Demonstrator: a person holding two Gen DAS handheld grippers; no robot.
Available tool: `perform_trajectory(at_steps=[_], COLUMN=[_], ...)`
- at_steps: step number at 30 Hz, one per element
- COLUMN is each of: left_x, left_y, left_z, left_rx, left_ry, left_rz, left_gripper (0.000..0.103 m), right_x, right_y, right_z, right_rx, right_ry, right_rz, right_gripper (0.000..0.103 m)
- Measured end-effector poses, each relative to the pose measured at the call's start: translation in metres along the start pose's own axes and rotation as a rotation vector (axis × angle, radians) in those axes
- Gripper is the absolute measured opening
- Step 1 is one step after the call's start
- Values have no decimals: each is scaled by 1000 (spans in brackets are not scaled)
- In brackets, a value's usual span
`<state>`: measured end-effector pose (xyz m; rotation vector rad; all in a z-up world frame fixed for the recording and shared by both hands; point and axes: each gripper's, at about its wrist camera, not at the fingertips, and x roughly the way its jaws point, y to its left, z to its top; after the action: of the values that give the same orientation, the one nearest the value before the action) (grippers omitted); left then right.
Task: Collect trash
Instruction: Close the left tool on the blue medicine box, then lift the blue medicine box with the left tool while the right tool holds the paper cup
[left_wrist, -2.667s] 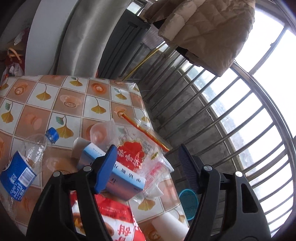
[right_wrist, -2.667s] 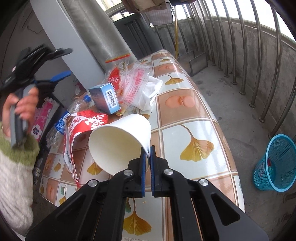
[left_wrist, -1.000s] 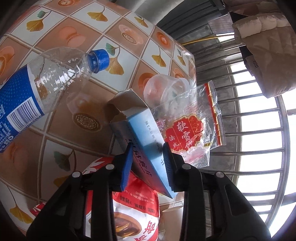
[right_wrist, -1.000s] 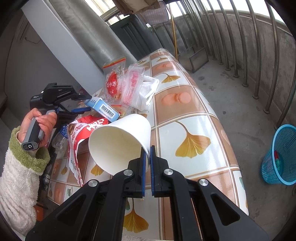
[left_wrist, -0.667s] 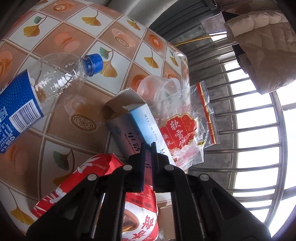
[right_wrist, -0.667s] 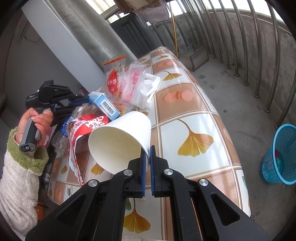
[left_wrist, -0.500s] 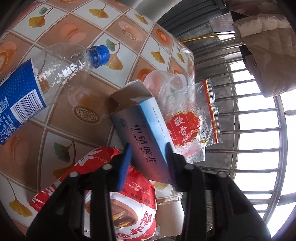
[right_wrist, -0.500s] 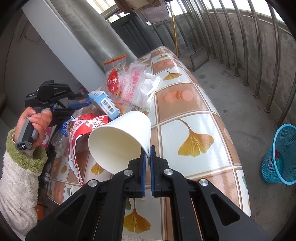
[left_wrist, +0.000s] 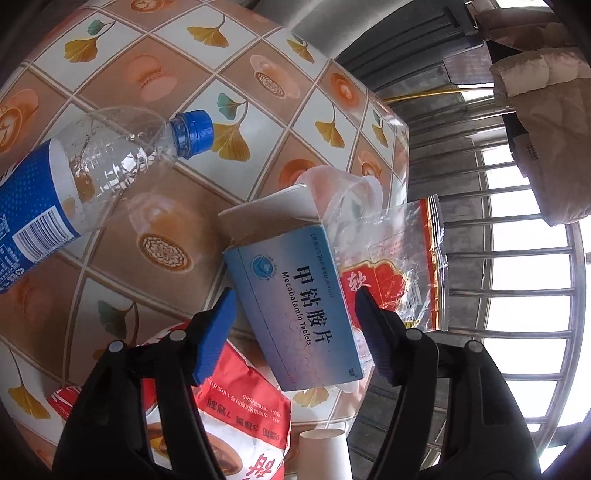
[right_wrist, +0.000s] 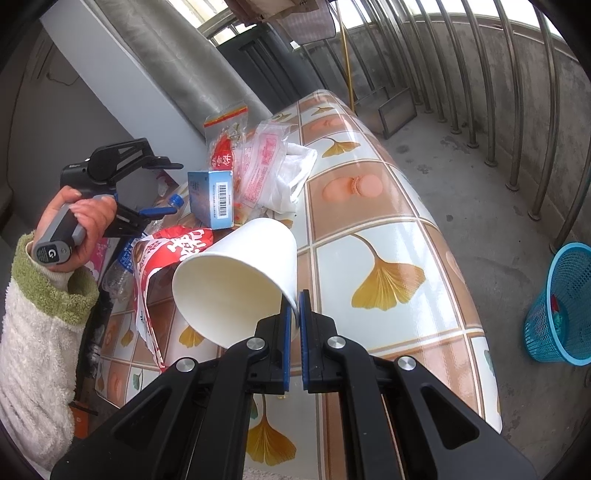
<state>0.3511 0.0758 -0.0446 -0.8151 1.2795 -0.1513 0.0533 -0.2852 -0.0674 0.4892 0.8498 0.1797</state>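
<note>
left gripper (left_wrist: 291, 306): jaws wide, just been opening, straddling box (left_wrist: 295, 306), pads clear of it, likely lining up a grab | right gripper (right_wrist: 294, 325): clamped on cup (right_wrist: 236, 277) rim, cup tipped mouth toward camera, probably to take trash | box atop wrapper pile on table (right_wrist: 388, 221); bottle (left_wrist: 74, 184) beside; bin (right_wrist: 561, 306) on floor

The left claw (left_wrist: 293, 314) has just been opening, its blue pads standing either side of the pale blue cardboard tablet box (left_wrist: 295, 302), clear of it; a clear plastic bottle with a blue cap (left_wrist: 92, 177) lies on the ginkgo-patterned bench (left_wrist: 229, 92); a red snack bag (left_wrist: 236, 417) sits beneath the box.
</note>
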Motion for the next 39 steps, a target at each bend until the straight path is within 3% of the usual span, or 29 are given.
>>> perform_trajectory(at_steps=[4, 14, 24, 27, 30, 39], left_x=[12, 36, 41, 37, 33, 3], left_y=[-6, -2, 17, 21, 24, 15], left_z=[4, 0, -2, -5, -7, -18], left_rx=[-21, -61, -122, -118, -124, -39], left_ry=[22, 61, 57, 47, 38, -42], left_rz=[33, 94, 27, -11, -40, -145], left_gripper=[64, 78, 81, 71, 71, 70], right_x=[1, 1, -1, -1, -1, -2], right_y=[-1, -4, -3, -2, -2, 0], right_z=[0, 0, 0, 0, 1, 1], right_rx=[4, 10, 8, 7, 7, 6], right_ry=[3, 6, 7, 7, 8, 11], right_rz=[3, 11, 14, 12, 12, 8], right_gripper=[5, 5, 5, 5, 5, 5])
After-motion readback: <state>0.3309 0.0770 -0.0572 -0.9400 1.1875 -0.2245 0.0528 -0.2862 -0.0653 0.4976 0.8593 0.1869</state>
